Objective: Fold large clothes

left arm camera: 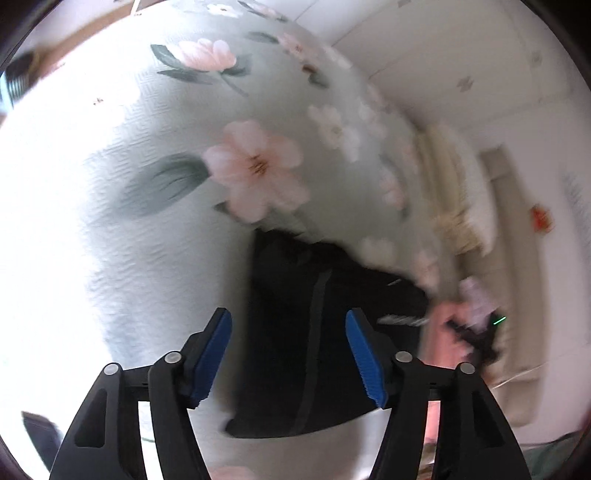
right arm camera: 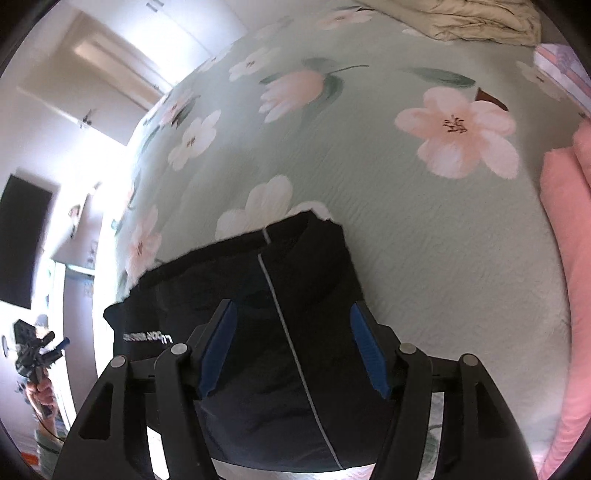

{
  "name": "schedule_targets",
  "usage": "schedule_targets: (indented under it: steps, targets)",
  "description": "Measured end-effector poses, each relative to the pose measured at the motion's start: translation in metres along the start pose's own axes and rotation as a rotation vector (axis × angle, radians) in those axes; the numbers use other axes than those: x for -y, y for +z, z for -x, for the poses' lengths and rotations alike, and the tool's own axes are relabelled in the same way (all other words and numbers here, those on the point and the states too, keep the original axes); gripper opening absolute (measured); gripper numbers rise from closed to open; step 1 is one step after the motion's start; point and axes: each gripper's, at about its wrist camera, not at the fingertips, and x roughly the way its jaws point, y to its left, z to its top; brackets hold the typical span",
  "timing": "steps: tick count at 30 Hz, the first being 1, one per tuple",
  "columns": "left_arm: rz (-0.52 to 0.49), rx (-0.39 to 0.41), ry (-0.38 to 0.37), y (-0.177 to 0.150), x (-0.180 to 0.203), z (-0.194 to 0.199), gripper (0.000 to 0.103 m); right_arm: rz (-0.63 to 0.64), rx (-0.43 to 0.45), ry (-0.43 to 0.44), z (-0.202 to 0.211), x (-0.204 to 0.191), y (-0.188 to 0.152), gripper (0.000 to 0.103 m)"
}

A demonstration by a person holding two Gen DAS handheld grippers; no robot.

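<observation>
White lettering runs along the black garment (right arm camera: 258,332), upside down and too small to read. The garment lies folded on the floral bedspread (right arm camera: 424,240), a thin pale stripe down its middle. Above it, the left gripper (left arm camera: 288,354) and right gripper (right arm camera: 293,347) both gape wide, holding nothing.

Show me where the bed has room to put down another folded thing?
Bare floral bedspread lies between the black garment and the pink fabric, and beyond the garment up to the beige bundle. The right edge, by the pink fabric, is crowded.
</observation>
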Motion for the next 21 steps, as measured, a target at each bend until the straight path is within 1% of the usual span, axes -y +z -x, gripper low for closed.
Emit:
schedule_targets:
  steps: [2, 3, 4, 5, 7, 9, 10, 12, 14, 16, 19, 20, 21]
  targets:
    - [-0.054, -0.024, 0.026, -0.006, 0.005, -0.025, 0.067, 0.041, 0.008, -0.04, -0.007, -0.009, -0.002, 0.067]
    - [-0.084, -0.034, 0.048, -0.007, 0.008, -0.041, 0.067, 0.077, 0.019, -0.076, -0.01, -0.015, -0.001, 0.067]
    - [-0.106, -0.044, 0.072, -0.006, 0.009, -0.057, 0.067, 0.121, 0.032, -0.113, -0.013, -0.021, -0.001, 0.068]
    - [-0.124, -0.046, 0.078, -0.006, 0.008, -0.07, 0.067, 0.16, 0.042, -0.143, -0.017, -0.027, -0.001, 0.07]
    - [-0.163, -0.043, 0.106, -0.003, 0.004, -0.095, 0.067, 0.276, 0.064, -0.228, -0.026, -0.042, 0.0, 0.072]
    - [-0.201, -0.064, 0.109, -0.001, 0.0, -0.118, 0.066, 0.352, 0.077, -0.27, -0.034, -0.049, 0.002, 0.073]
    - [-0.216, -0.077, 0.105, 0.0, -0.002, -0.127, 0.066, 0.37, 0.083, -0.281, -0.039, -0.049, 0.004, 0.073]
    - [-0.226, -0.099, 0.088, 0.004, -0.005, -0.14, 0.066, 0.362, 0.072, -0.263, -0.049, -0.045, 0.012, 0.073]
    - [-0.22, -0.107, 0.044, 0.01, -0.008, -0.148, 0.066, 0.358, 0.039, -0.249, -0.065, -0.039, 0.02, 0.073]
    - [-0.203, -0.102, 0.011, 0.017, -0.011, -0.153, 0.067, 0.383, 0.016, -0.277, -0.081, -0.035, 0.025, 0.073]
    - [-0.19, -0.124, -0.025, 0.024, -0.014, -0.167, 0.067, 0.382, -0.013, -0.274, -0.098, -0.025, 0.03, 0.073]
    - [-0.187, -0.135, -0.043, 0.025, -0.014, -0.172, 0.066, 0.383, -0.022, -0.257, -0.103, -0.022, 0.03, 0.069]
    - [-0.183, -0.144, -0.063, 0.026, -0.014, -0.176, 0.066, 0.384, -0.033, -0.242, -0.108, -0.021, 0.03, 0.064]
